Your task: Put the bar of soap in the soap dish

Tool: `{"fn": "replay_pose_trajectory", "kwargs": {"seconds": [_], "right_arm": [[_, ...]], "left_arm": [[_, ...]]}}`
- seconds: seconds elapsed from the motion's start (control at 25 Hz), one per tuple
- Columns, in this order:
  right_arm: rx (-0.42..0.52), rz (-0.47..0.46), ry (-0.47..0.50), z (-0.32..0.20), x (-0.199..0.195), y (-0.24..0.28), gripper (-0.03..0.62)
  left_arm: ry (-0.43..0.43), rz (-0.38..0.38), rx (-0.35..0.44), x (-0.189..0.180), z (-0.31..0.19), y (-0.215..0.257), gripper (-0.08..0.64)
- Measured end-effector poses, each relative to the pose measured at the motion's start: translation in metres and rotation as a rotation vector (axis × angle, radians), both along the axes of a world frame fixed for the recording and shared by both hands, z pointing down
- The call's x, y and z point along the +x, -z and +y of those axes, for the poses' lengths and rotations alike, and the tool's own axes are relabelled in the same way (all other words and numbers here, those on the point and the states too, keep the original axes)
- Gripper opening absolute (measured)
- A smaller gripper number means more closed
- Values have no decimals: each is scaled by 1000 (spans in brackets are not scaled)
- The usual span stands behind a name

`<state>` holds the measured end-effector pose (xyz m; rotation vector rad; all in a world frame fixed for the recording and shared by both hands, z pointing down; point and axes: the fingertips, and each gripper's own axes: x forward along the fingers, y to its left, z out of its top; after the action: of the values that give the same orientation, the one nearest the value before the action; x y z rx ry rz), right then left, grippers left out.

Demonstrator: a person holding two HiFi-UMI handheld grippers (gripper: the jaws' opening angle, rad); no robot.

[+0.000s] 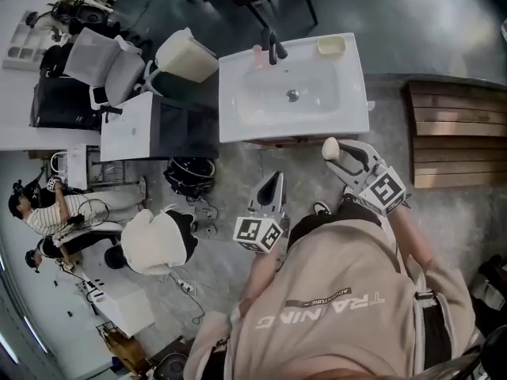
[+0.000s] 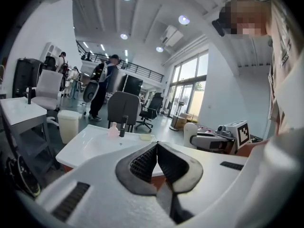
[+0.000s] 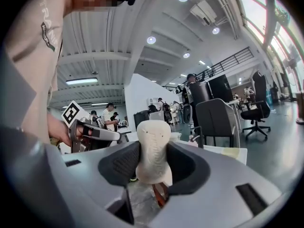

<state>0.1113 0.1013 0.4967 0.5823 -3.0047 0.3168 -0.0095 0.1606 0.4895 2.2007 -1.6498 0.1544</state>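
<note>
Step in hand: carry, with the soap gripped and not yet at the sink

- Right tool [image 3: 153, 167]: clamped on the bar of soap [image 3: 153, 151]. The bar stands on end between the pads, its upper half proud of them.
- Left tool [image 2: 157, 152]: jaws pressed together with nothing between them, held low in front of the sink.
- Soap dish [image 1: 331, 46]: pale yellow, on the far right corner of the white sink [image 1: 238, 125], to the right of the faucet [image 1: 273, 50]. As far as we can tell it is empty.
- The bar is in the air, just short of the sink's near edge and well apart from the dish.

Next move, as we judge it: reach the right tool forward over the basin to the far right corner and come down above the dish. Tilt the bar so that it lies flat rather than on end, and only then part the jaws. The grip sits on the lower half only, so we expect a slip if the wrist swings fast
</note>
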Motion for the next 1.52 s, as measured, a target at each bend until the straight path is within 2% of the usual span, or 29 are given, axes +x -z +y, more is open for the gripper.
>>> {"fn": "replay_pose_trajectory", "kwargs": {"seconds": [0.08, 0.2, 0.36, 0.44, 0.64, 0.8, 1.0, 1.2, 1.36, 1.52], "right_arm": [[6, 11, 30, -8, -8, -2, 164], [-37, 28, 38, -23, -13, -18, 164], [-100, -19, -33, -41, -28, -21, 164], [-93, -12, -62, -46, -37, -18, 164], [-46, 17, -110, -68, -51, -3, 164], [-53, 31, -165, -84, -74, 8, 163], [-59, 36, -202, -91, -113, 10, 164], [-100, 66, -270, -85, -135, -8, 164], [-146, 59, -332, -96, -130, -10, 163], [-128, 70, -337, -124, -129, -9, 164]], "left_arm": [[14, -4, -6, -7, -9, -2, 11], [35, 5, 11, -19, -27, -3, 11], [40, 70, 21, -42, -45, -7, 11], [33, 84, 26, -54, -51, -9, 11], [-23, 54, 78, -82, -80, 3, 11], [-59, 22, 124, -118, -101, 23, 11], [-85, 27, 107, -170, -116, 16, 11], [-103, 41, 92, -213, -130, 0, 11], [-143, 65, 78, -209, -144, -6, 11], [-176, 87, 50, -196, -170, -18, 11]]}}
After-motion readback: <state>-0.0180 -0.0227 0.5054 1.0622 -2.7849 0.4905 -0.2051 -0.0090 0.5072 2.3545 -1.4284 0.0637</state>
